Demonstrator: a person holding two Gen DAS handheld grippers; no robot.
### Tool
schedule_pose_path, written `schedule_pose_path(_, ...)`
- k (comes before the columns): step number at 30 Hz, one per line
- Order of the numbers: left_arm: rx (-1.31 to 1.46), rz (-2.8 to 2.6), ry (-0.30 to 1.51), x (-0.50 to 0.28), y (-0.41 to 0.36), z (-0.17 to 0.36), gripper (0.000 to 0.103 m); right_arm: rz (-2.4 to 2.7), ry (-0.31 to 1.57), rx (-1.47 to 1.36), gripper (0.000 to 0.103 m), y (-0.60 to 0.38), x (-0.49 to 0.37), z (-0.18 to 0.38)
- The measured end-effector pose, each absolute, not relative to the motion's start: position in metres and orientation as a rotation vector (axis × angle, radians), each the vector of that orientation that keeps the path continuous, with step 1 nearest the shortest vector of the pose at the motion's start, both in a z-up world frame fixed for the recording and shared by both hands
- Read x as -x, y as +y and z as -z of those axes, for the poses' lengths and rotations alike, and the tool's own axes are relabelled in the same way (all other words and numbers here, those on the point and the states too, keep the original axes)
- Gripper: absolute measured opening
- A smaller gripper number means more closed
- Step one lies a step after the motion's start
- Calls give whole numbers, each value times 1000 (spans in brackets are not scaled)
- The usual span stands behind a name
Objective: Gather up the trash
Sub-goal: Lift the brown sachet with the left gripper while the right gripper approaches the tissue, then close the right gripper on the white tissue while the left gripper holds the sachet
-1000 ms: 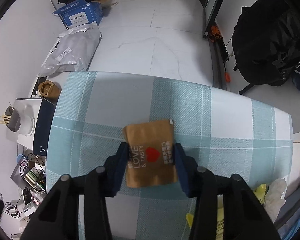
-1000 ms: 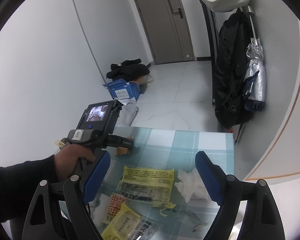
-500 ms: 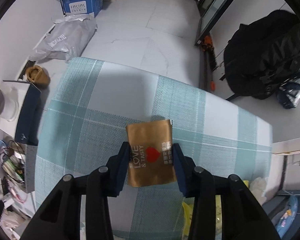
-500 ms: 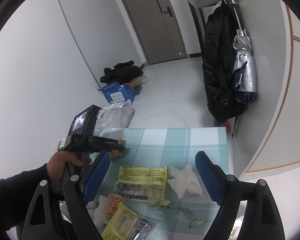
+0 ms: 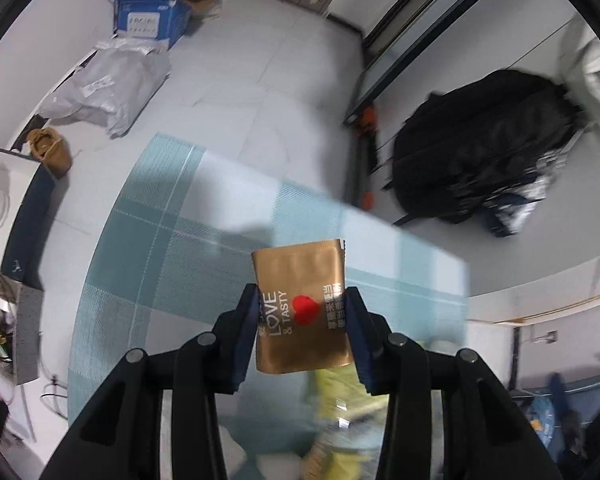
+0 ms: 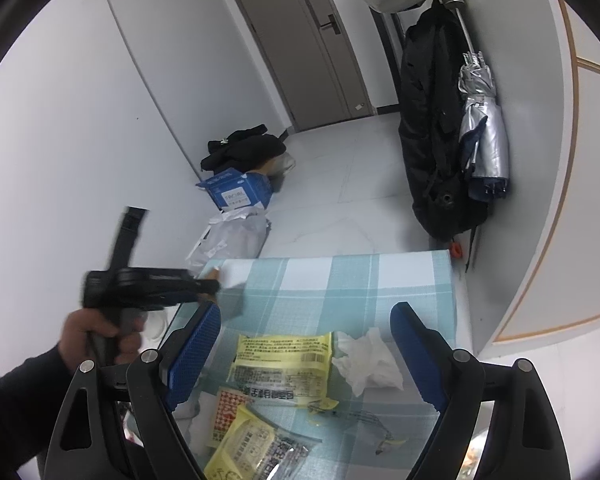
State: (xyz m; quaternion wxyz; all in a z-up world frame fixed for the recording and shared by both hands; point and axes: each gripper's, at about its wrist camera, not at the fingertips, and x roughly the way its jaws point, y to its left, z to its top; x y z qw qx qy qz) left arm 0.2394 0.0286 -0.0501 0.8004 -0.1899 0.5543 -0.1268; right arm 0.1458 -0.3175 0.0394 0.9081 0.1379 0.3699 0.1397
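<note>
Left gripper clamped on the gold "LOVE & TASTY" snack packet, held clear above the plaid tablecloth. Right gripper wide open, holding nothing, over the yellow wrapper and crumpled tissue near the cloth's near edge.

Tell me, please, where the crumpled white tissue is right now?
In the right wrist view, the crumpled white tissue lies on the checked tablecloth, just right of the yellow wrapper, between the open right claw fingers.
</note>
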Motion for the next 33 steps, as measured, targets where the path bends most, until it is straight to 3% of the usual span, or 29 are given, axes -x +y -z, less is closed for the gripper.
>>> schedule_pose_path(9, 506, 385, 1017, -188, 34, -7, 37, -248, 783, -290, 87, -335, -136, -50)
schedule_pose_path(23, 504, 476, 951, -173, 35, -5, 37, -281, 1135, -181, 84, -328, -159, 6)
schedule_pose_path(29, 511, 514, 960, -173, 38, -2, 37, -258, 1252, -106, 69, -314, -199, 54)
schedule_pose_path(33, 534, 508, 976, -174, 45, 1, 37, -269, 1284, -30, 65, -301, -214, 77)
